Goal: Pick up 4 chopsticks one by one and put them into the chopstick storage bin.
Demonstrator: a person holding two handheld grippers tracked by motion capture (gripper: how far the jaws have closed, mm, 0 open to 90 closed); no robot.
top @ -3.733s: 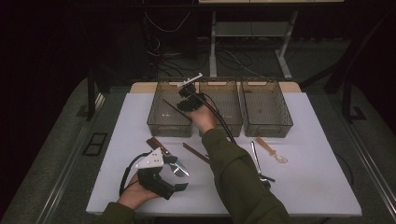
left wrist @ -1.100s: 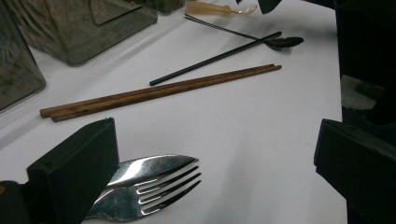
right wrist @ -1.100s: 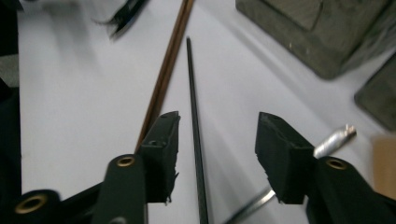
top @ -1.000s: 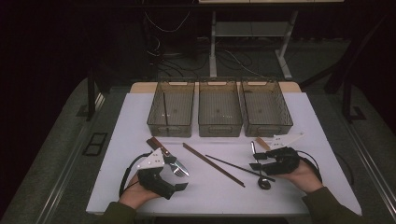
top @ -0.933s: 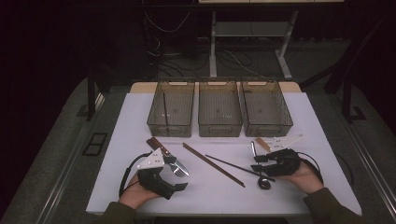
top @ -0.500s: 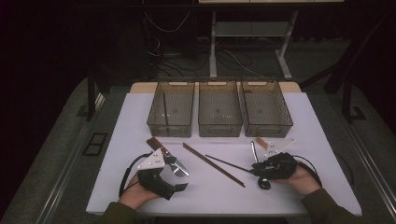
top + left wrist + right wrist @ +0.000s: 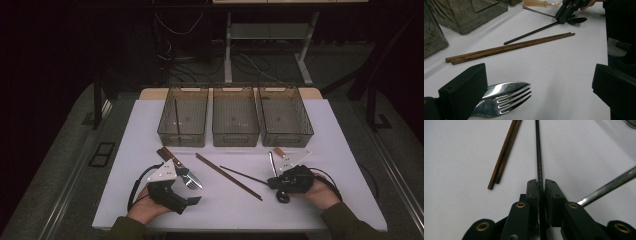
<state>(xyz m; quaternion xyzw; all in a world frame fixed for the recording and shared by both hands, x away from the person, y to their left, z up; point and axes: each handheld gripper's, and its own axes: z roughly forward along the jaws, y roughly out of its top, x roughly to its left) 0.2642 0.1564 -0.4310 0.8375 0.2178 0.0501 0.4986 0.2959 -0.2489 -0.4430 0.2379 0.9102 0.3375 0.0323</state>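
Note:
A black chopstick (image 7: 245, 175) (image 7: 539, 152) lies on the white table, and its near end runs between the jaws of my right gripper (image 7: 272, 182) (image 7: 541, 182). Those jaws have just been closing. They flank the stick with a thin gap left on one side. A pair of brown chopsticks (image 7: 227, 176) (image 7: 505, 152) lies just left of the black one. My left gripper (image 7: 192, 189) (image 7: 540, 75) rests wide open on the table. Two stacked forks (image 7: 192, 181) (image 7: 506, 96) lie beside one of its jaws. The left gripper view also has the right gripper (image 7: 565, 15) far off.
Three clear bins (image 7: 183, 131) (image 7: 235, 131) (image 7: 285, 131) stand in a row at the back; the left one holds a black stick (image 7: 176, 117). A metal utensil handle (image 7: 271, 162) (image 7: 609, 186) and a dark spoon (image 7: 283, 196) lie close to my right gripper.
My right hand came back from the bins to the table's right side, slid left up to the black chopstick, and its jaws narrowed around it. The left gripper stayed put.

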